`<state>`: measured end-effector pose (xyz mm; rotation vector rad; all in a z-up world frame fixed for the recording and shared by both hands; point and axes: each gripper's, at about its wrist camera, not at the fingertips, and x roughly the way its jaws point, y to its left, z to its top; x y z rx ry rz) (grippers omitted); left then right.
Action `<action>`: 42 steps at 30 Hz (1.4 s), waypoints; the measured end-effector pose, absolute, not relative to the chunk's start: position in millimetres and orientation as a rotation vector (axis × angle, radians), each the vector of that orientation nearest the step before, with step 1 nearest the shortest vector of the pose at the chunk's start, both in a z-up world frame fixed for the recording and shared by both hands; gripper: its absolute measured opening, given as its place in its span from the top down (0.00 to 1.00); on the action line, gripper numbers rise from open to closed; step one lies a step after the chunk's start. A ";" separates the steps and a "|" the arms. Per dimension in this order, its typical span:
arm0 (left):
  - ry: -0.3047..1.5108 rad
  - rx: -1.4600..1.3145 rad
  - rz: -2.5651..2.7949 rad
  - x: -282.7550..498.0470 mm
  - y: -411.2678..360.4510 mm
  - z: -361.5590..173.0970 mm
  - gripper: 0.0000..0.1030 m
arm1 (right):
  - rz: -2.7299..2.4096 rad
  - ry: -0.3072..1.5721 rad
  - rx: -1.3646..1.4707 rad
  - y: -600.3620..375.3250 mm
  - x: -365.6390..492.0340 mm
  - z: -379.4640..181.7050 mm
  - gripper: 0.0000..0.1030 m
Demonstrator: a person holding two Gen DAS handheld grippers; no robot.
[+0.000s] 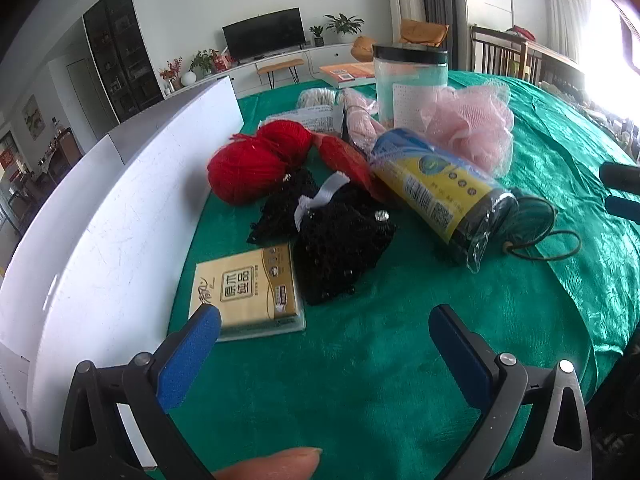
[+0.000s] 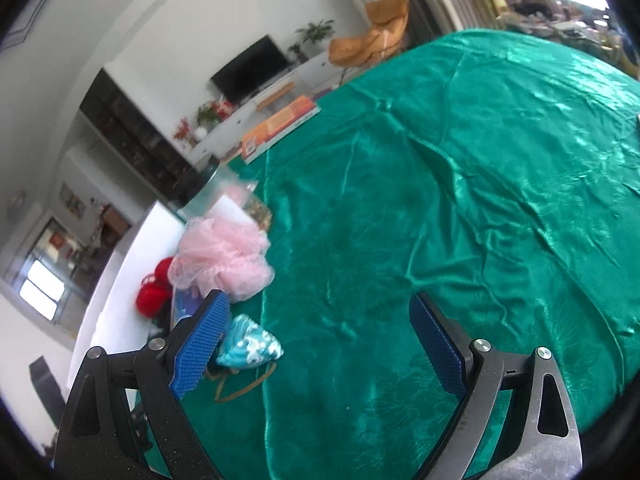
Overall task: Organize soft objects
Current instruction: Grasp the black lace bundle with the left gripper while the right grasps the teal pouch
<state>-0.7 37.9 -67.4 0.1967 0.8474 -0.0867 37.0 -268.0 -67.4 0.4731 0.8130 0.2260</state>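
Soft things lie in a heap on the green cloth [image 1: 360, 360]: red yarn balls [image 1: 252, 160], a black knitted piece [image 1: 340, 248], a pink mesh sponge [image 1: 476, 120], a tan tissue pack [image 1: 248, 292] and a wrapped roll with a yellow label [image 1: 432, 188]. My left gripper [image 1: 324, 318] is open and empty just in front of the tissue pack. My right gripper [image 2: 316, 302] is open and empty above bare cloth [image 2: 440, 200]; the pink sponge [image 2: 224, 256] and a teal patterned pouch [image 2: 252, 346] lie at its left finger.
A white box wall [image 1: 100, 240] stands along the left of the heap. A clear canister with a black lid [image 1: 408, 84] and an orange book [image 1: 348, 72] sit behind it. Brown elastic loops [image 1: 552, 236] lie by the roll's end.
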 end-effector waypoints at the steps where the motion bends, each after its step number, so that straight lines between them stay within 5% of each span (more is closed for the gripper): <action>1: 0.857 0.199 -0.087 -0.8 38.7 -71.8 0.00 | 0.294 0.864 0.395 -250.0 37.7 -67.4 0.10; 6: 0.918 0.160 -0.063 6.2 46.0 -89.1 0.00 | 0.429 1.029 -0.045 -153.2 41.2 -89.8 0.10; 9: 0.913 0.167 -0.060 11.1 46.8 -89.7 0.00 | 0.305 0.971 -0.145 -140.0 62.8 -96.6 0.10; 18: 0.911 0.141 -0.059 53.7 43.7 -90.9 0.00 | -0.063 0.782 0.428 -251.5 47.3 -88.4 0.10; 42: 0.950 -0.016 0.021 128.2 73.5 -100.5 0.00 | -0.112 0.966 0.084 -186.3 56.7 -95.1 0.08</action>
